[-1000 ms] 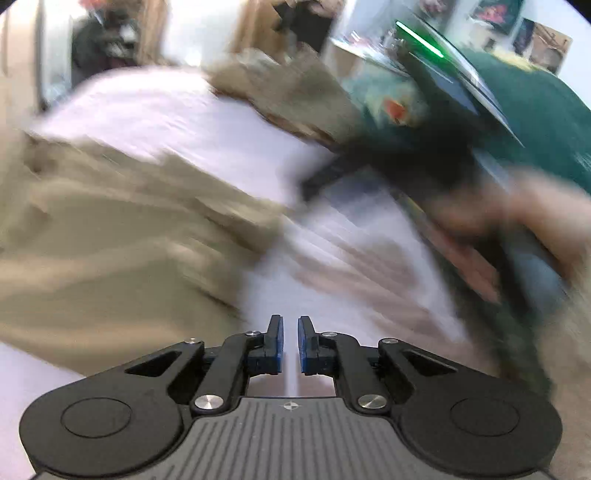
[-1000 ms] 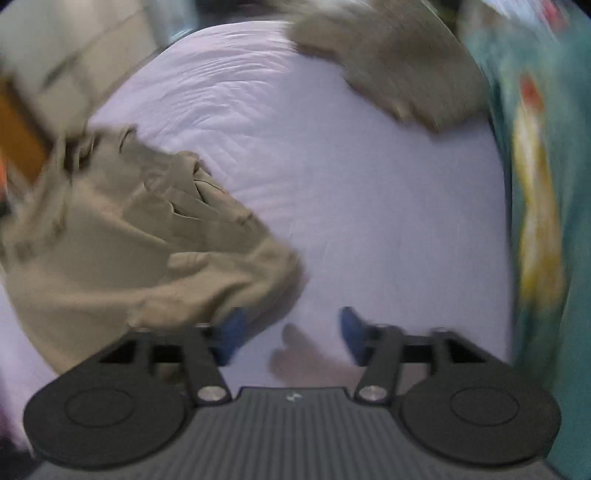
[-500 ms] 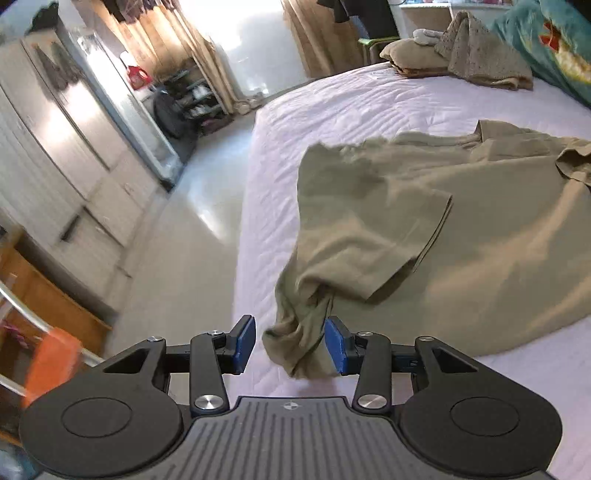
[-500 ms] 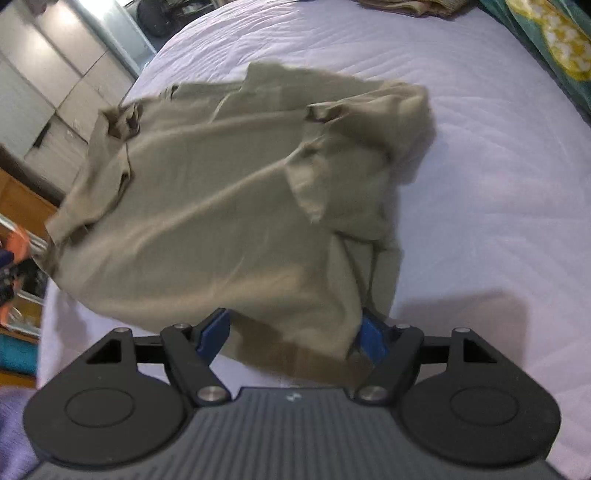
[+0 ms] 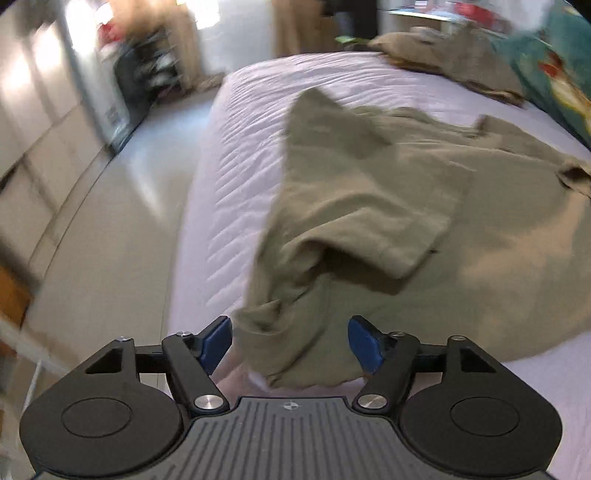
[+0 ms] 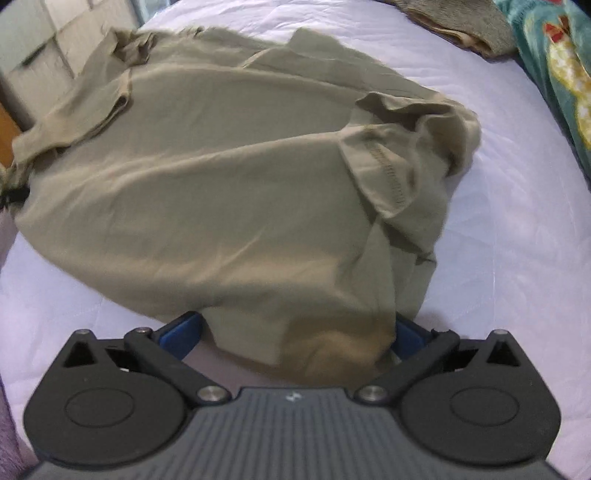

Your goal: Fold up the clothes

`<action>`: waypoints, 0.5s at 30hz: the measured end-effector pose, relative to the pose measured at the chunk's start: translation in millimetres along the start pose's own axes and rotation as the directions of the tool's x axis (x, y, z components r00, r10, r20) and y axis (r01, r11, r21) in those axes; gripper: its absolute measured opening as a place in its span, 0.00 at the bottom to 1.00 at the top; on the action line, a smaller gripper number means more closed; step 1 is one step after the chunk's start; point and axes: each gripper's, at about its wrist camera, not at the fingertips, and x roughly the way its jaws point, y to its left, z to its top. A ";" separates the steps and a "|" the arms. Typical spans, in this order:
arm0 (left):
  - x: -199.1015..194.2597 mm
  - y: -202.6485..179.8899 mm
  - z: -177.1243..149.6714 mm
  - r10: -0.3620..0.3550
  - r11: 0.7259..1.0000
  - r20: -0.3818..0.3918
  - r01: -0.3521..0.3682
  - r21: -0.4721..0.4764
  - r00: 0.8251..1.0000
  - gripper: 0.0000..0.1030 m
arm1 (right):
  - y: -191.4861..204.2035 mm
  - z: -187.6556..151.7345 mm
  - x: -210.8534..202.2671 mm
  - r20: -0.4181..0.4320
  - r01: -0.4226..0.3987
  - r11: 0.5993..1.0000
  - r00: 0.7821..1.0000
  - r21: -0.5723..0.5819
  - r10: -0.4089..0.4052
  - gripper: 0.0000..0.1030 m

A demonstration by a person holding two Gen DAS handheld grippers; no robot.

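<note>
An olive short-sleeved shirt [image 5: 424,221] [image 6: 229,184] lies spread and rumpled on a white quilted bed [image 5: 243,155] [image 6: 517,221]. In the left wrist view its crumpled left corner hangs between the blue pads of my left gripper [image 5: 290,345], whose jaws are opening and stand clear of the cloth. In the right wrist view the shirt's near right corner drapes between the widening jaws of my right gripper [image 6: 295,334]; the right pad is partly hidden by the cloth and neither pad presses on it. One sleeve [image 6: 391,170] is folded over on the right.
The bed's left edge drops to a pale floor [image 5: 103,258] with cupboards [image 5: 33,122] along the wall. Another heap of brownish clothes [image 5: 454,62] [image 6: 461,22] lies at the far end, next to a teal patterned blanket [image 5: 554,74] [image 6: 554,66] on the right.
Both grippers have swung from the far side of the bed down to the shirt's near corners. Both sets of jaws have opened wider around the cloth.
</note>
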 end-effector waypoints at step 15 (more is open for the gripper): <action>0.6 -40.9 12.6 0.059 0.990 -0.060 -0.051 0.131 0.996 0.14 | -15.2 -4.2 -28.7 0.027 -0.101 0.993 0.994 -0.059 0.102 0.14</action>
